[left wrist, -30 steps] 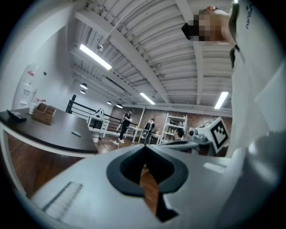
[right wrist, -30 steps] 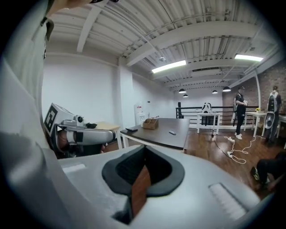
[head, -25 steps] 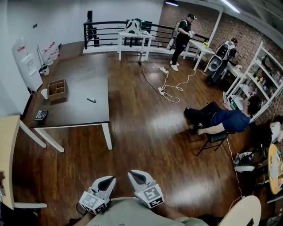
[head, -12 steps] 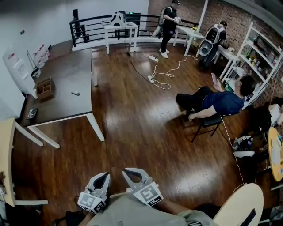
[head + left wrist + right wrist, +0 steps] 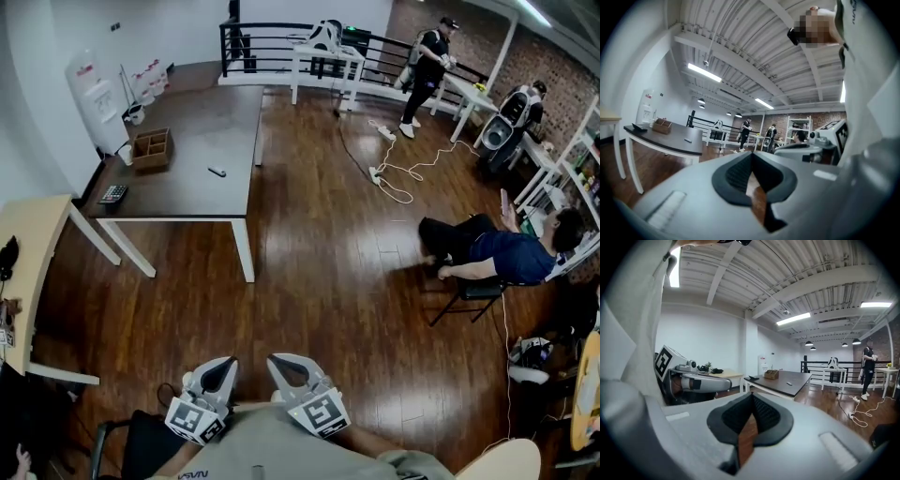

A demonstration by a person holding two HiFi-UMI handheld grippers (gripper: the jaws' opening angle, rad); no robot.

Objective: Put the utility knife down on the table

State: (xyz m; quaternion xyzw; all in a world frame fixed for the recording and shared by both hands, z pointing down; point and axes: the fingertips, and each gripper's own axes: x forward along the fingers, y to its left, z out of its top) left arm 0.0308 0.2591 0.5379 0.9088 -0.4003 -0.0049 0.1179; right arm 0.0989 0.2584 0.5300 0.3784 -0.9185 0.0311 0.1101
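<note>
The dark surface [image 5: 187,187] has swung toward centre since a moment ago. The utility knife [image 5: 217,172] lies on it, while the left gripper [image 5: 221,371] and right gripper [image 5: 285,367] are closed, empty.

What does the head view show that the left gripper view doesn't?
Head view only: the white power strip and its cable on the floor, and the left gripper seen from above with its marker cube. Left gripper view only: the ceiling strip lights, and its jaws together with nothing between them. Both: the dark table, the wooden box and a small object, likely the utility knife, on that table, plus the right gripper.
</note>
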